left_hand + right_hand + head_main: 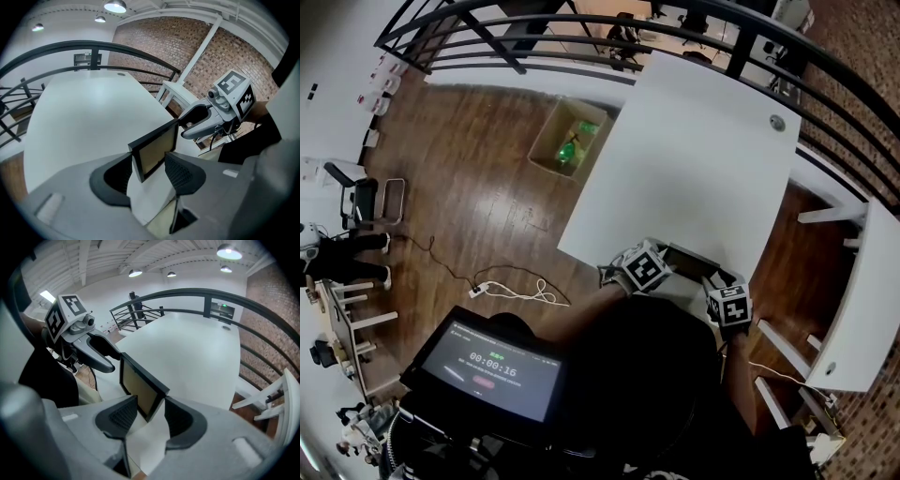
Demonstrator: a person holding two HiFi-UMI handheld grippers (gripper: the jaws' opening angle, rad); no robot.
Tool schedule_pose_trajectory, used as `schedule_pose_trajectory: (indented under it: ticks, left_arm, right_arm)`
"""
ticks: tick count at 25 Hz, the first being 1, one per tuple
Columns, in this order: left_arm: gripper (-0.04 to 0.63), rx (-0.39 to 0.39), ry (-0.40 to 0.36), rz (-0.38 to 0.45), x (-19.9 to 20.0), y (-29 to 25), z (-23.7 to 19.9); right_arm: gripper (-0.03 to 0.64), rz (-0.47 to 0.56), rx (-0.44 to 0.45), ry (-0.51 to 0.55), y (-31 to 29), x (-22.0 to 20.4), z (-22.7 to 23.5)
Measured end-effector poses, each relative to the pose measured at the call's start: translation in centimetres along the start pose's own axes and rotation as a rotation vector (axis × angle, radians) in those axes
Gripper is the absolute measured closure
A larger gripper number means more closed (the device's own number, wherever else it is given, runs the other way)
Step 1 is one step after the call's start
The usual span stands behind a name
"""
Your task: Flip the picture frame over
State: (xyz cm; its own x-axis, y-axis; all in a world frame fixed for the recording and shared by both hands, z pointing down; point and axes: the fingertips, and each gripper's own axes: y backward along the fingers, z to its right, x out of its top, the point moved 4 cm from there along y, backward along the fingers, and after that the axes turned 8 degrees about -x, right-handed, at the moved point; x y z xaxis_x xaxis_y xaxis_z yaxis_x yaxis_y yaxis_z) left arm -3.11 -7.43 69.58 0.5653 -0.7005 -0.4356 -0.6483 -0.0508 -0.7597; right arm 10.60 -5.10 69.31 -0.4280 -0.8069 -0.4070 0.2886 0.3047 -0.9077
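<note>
Picture frame point(157, 147) on edge, 2 ends clamped in fingers of L gripper point(149, 160), R gripper point(151, 402).

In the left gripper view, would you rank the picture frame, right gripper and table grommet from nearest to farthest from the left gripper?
1. Picture frame, between the left gripper's jaws.
2. Right gripper, at the frame's far end, to the right.
3. Table grommet, far off, upper left.

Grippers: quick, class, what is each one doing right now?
Left gripper: closed on the frame.
Right gripper: closed on the same frame.
</note>
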Motion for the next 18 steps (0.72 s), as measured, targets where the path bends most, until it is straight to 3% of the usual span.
schedule_pose_trajectory:
  ticks: [18]
  left_arm:
    - [0.373, -0.050, 0.030, -0.094, 1.2, -2.1, -3.2]
  right_arm:
    - [0.445, -0.080, 0.028, -0.031, -3.5, 1.6, 2.1]
